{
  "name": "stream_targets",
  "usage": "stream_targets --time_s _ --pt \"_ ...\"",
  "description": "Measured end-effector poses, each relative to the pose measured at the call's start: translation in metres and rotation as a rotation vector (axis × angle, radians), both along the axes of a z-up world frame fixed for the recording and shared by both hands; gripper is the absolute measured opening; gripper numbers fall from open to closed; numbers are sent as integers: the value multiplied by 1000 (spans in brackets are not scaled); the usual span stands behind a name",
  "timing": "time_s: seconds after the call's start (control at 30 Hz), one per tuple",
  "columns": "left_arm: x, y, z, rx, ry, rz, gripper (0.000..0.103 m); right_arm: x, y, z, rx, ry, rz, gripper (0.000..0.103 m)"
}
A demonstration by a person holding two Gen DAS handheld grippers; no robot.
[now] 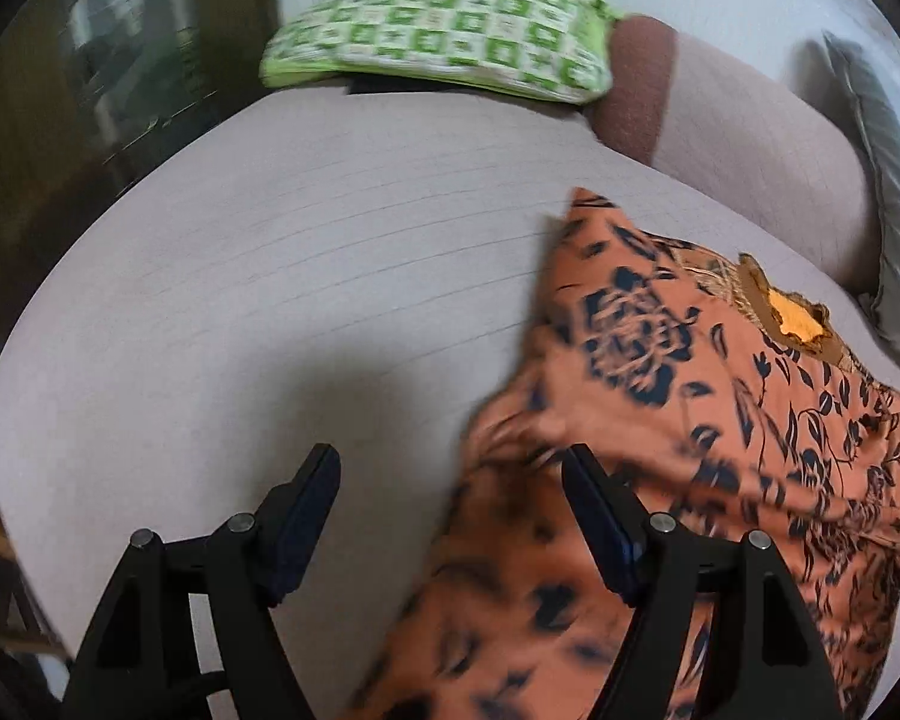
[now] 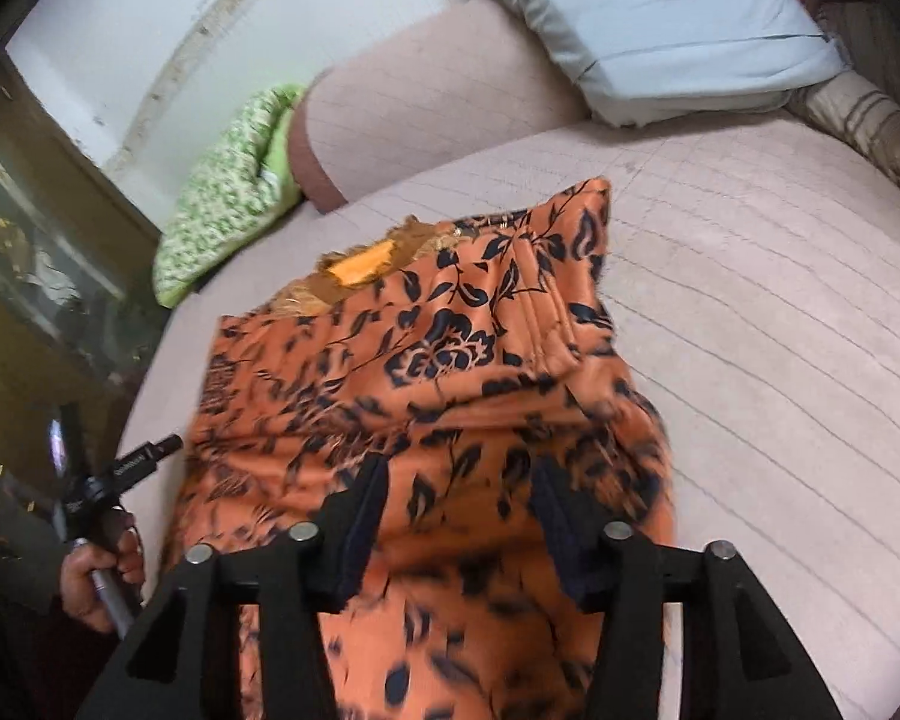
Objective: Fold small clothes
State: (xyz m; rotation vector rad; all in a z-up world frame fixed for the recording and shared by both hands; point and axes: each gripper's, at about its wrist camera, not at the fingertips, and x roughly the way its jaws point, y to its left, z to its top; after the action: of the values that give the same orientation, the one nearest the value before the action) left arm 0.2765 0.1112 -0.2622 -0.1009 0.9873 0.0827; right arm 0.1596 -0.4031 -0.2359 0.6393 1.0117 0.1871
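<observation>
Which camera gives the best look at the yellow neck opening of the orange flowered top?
The right wrist view. There the orange top lies nearly centred, with its yellow neck opening sharp and the shoulders on both sides visible. In the left wrist view the opening sits far right, distorted by the fisheye.

text: none legible | small print on black handle (image 2: 132, 461) blurred

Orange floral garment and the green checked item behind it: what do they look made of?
Orange floral garment: looks like a thin, smooth woven fabric, maybe satin-like synthetic; it shows a slight sheen and soft folds, with gold-thread embroidery at the neckline. Green checked item: appears matte, cotton-like printed cloth, padded or stacked thick; no shine. Neither weave is sharp enough to confirm.
</observation>
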Motion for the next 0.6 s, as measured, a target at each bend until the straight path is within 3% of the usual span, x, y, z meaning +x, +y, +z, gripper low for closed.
stream_targets --time_s 0.07,0.23,0.5,0.6 --pt "-24 17 5 -10 -1 23 77 -22 -10 13 6 -19 -14 68" --pt "-97 37 11 -51 56 -1 77 -71 -26 25 35 1 -30 68" --pt "-174 41 7 -66 132 -107 77 -138 -32 -2 97 127 -12 68" --pt "-183 51 -1 -97 157 -112 61 -158 -37 -13 106 161 -23 68"
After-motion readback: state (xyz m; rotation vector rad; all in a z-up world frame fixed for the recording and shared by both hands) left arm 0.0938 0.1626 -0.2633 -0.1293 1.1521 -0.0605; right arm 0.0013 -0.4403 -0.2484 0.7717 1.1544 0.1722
